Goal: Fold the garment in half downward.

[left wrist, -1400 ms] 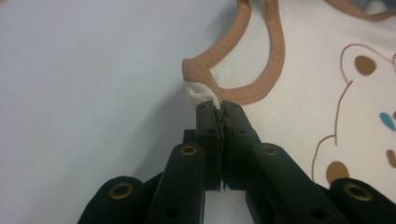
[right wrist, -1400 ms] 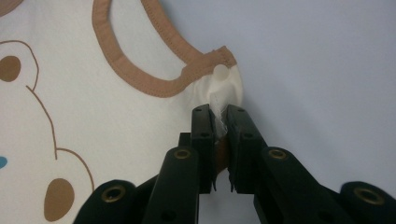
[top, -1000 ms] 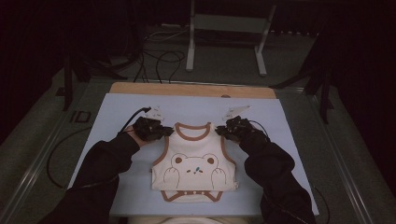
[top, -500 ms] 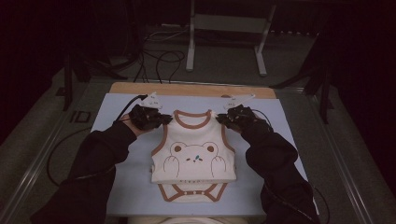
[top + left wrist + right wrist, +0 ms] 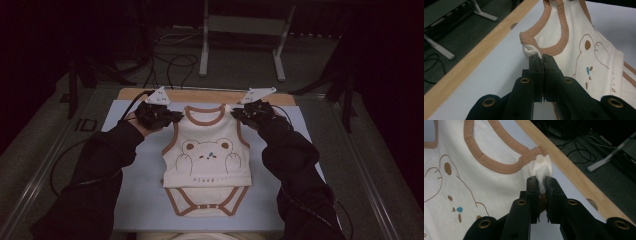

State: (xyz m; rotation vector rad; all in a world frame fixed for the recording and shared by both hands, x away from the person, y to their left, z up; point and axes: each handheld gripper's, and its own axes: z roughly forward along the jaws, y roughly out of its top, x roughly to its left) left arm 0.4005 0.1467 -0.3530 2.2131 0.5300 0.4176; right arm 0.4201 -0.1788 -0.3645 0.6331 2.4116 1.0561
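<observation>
Cream bodysuit (image 5: 207,155) shoulders clenched in left tool (image 5: 172,117) and right tool (image 5: 235,112), both forearms angled inward.

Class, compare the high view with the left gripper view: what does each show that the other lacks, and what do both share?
High view alone: the whole baby bodysuit down to its snap crotch, both dark sleeves, and the right hand-held gripper at the other shoulder.
Left gripper view alone: up close, the left hand-held gripper has its jaws shut on the white shoulder fabric.
Both: the brown-trimmed bodysuit with its bear print, the pale mat and the wooden table edge.
</observation>
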